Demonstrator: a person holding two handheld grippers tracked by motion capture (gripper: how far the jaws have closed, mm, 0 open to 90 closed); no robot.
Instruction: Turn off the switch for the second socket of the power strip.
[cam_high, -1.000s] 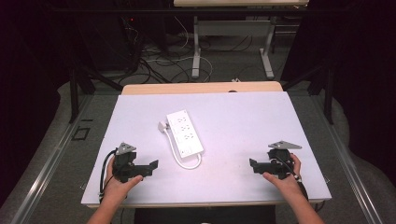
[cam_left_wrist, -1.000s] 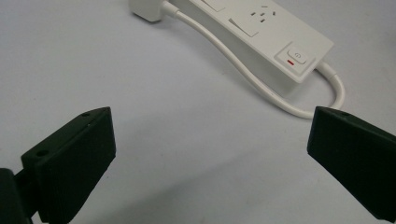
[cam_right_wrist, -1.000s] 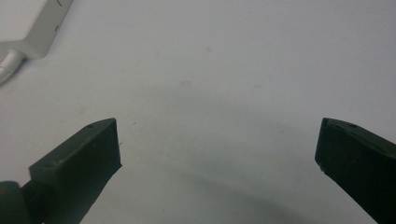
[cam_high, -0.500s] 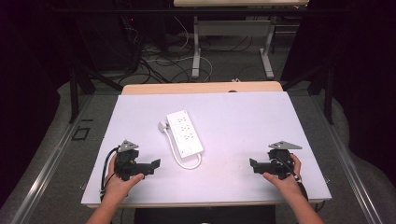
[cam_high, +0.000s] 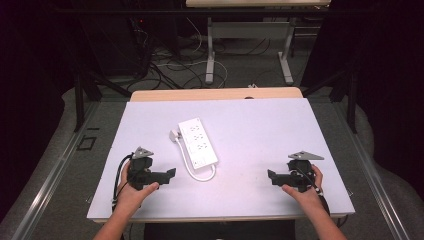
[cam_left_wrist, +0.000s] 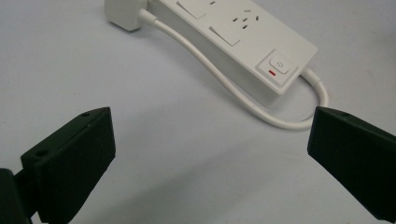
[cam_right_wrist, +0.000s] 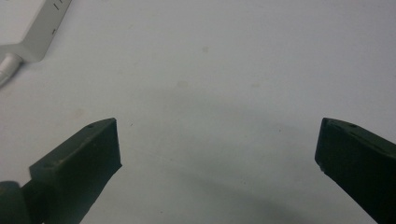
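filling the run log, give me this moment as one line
left gripper: open, empty, near power strip | right gripper: open, empty | power strip: flat on table, untouched, cord looped beside

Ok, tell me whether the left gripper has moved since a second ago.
Yes, slightly: the left gripper has crept right, toward the power strip, which stays put.

I see the power strip (cam_left_wrist: 247, 35) as smooth white plastic with a slight sheen, its cable (cam_left_wrist: 219, 79) glossier. Beneath it my desk (cam_high: 260, 135) is matt white with faint marks. The jaws of both grippers look like matt black plastic, faintly grainy.
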